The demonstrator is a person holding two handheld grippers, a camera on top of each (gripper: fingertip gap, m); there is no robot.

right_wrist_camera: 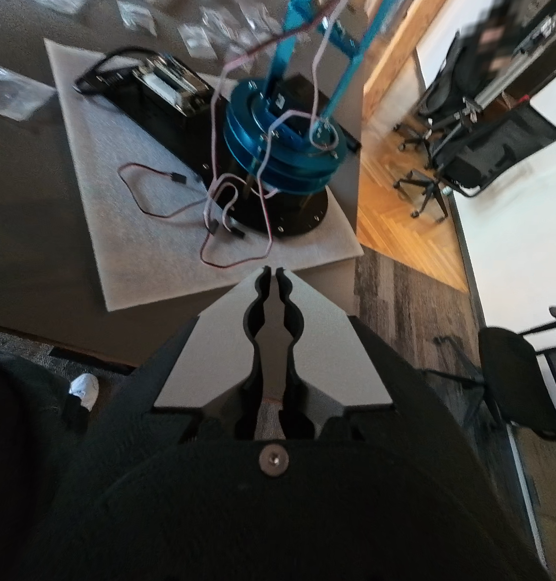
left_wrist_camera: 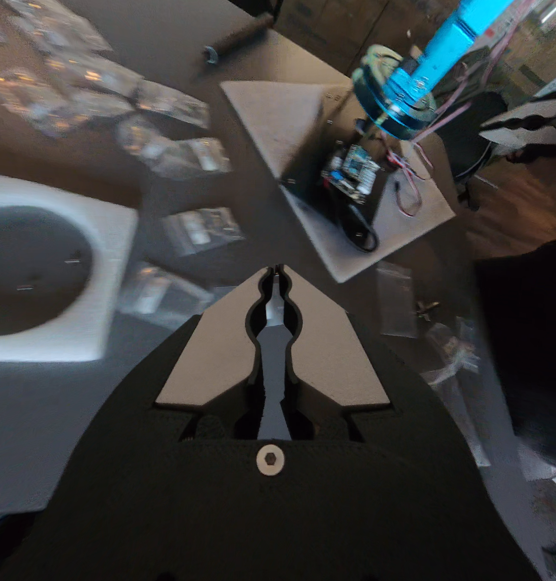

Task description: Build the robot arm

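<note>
Left gripper (left_wrist_camera: pixel 276 267): fingers together, pinching a small dark part at the tips, above the counter (left_wrist_camera: pixel 81 408). Right gripper (right_wrist_camera: pixel 272 268): fingers nearly together, empty, near the foam pad (right_wrist_camera: pixel 138 251) carrying the blue robot-arm base (right_wrist_camera: pixel 270 157).

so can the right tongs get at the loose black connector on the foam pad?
Probably yes: the right tongs hover at the pad's near edge, nearly shut. The connector lies exposed beyond; only slack wires loop nearby.

1. Blue turntable base (right_wrist_camera: pixel 283 141) stands on a black plate, centre of the frame.
2. White foam pad (right_wrist_camera: pixel 151 251) lies underneath.
3. Office chairs (right_wrist_camera: pixel 459 125) stand at upper right.
</note>
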